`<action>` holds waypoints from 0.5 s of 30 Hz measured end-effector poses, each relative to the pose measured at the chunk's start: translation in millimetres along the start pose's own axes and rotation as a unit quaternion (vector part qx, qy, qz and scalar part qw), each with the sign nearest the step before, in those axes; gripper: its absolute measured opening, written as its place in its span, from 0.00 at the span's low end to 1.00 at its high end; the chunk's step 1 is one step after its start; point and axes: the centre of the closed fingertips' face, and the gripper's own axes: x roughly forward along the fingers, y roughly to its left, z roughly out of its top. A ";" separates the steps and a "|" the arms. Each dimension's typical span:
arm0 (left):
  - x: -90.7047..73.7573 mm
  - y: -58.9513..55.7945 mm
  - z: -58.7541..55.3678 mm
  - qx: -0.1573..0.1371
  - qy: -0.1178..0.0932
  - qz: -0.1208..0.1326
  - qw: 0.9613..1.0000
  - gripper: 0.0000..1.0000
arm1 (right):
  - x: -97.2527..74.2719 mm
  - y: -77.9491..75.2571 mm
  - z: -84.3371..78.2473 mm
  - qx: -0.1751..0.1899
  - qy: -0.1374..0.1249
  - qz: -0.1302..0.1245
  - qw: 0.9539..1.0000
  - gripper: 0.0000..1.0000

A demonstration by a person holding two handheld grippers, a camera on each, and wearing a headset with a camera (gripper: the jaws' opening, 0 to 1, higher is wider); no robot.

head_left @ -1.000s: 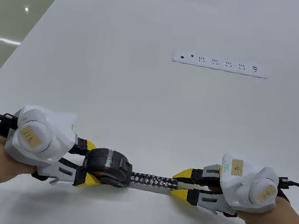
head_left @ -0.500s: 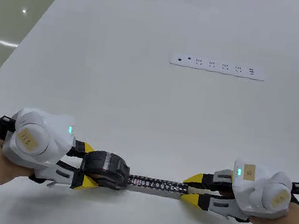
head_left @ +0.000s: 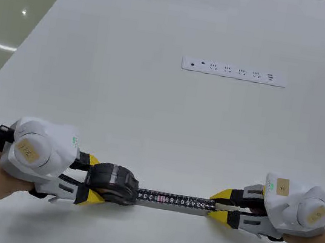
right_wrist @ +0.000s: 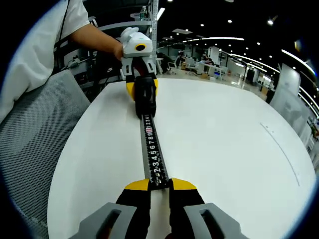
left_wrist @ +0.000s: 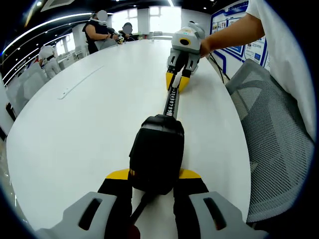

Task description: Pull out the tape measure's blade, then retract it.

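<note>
Between the 2 grippers a black blade [head_left: 175,200] runs in a straight line low over the white table [head_left: 152,108], pulled partway out of the tape measure [head_left: 113,182]. The left gripper [head_left: 95,179] has its 2 yellow-tipped jaws pressed against opposite sides of the tape measure's dark, rounded case, which sits right at the jaw tips with its mouth facing the other gripper. The right gripper [head_left: 218,205] stands well apart from the left one and faces it; its 2 jaws are closed together on the free end of the blade, pinching it just at the yellow tips. In the right gripper view, white numbers 2 to 9 read along the blade going away from those tips, followed by a red mark, and then more blade up to the case. Whether the case touches the table or hangs just above it cannot be told. Each gripper is held by a hand behind it. Ahead of the 2 grippers, well apart from them and nearer the right one's side, a white power strip [head_left: 234,72] lies flat on the table. Behind both grippers, at the table's near edge, stands a grey mesh chair [left_wrist: 269,139].
</note>
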 end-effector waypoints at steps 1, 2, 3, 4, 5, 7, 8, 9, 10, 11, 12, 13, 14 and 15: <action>0.0 0.0 0.0 0.000 0.000 0.000 1.000 0.26 | -1.6 -0.4 -1.3 0.002 0.000 0.000 1.000 0.10; 0.1 0.0 0.1 -0.001 0.000 0.000 1.000 0.26 | -3.4 -0.6 -2.9 0.002 0.002 -0.001 1.000 0.10; 0.1 0.0 0.2 0.000 0.000 0.000 1.000 0.26 | -4.8 -1.2 -4.1 0.002 0.003 -0.002 1.000 0.10; 0.1 -0.1 0.2 0.000 0.000 0.000 1.000 0.26 | -6.6 -1.5 -5.7 0.003 0.005 -0.002 1.000 0.10; 0.1 0.0 0.2 0.000 0.000 0.000 1.000 0.26 | -8.0 -2.0 -6.9 0.004 0.005 -0.003 1.000 0.10; 0.2 0.1 0.2 -0.001 0.000 0.000 1.000 0.26 | -11.2 -2.2 -9.7 0.005 0.008 -0.004 1.000 0.10; 0.3 0.1 0.2 -0.001 0.000 0.000 1.000 0.26 | -12.6 -2.7 -11.0 0.006 0.008 -0.005 1.000 0.10; 0.4 0.2 0.3 -0.002 0.000 0.000 1.000 0.26 | -14.6 -3.3 -12.1 0.006 0.009 -0.006 1.000 0.10; 0.4 0.1 0.3 -0.003 0.000 0.000 1.000 0.26 | -15.8 -3.6 -13.2 0.006 0.011 -0.007 1.000 0.10; 0.3 0.0 0.3 -0.002 0.000 0.000 1.000 0.26 | -16.5 -3.9 -14.3 0.006 0.013 -0.007 1.000 0.10; 0.4 0.3 0.3 -0.002 0.000 0.000 1.000 0.26 | -18.0 -4.3 -15.9 0.005 0.015 -0.007 1.000 0.10; 0.5 0.3 0.3 -0.001 0.000 0.000 1.000 0.26 | -19.2 -4.8 -17.1 0.005 0.015 -0.008 1.000 0.10; 0.4 0.4 0.2 -0.002 0.000 0.000 1.000 0.26 | -20.8 -5.6 -18.9 0.007 0.016 -0.009 1.000 0.10; 0.4 0.4 0.2 -0.002 0.000 0.000 1.000 0.26 | -22.0 -5.8 -20.1 0.008 0.016 -0.010 1.000 0.10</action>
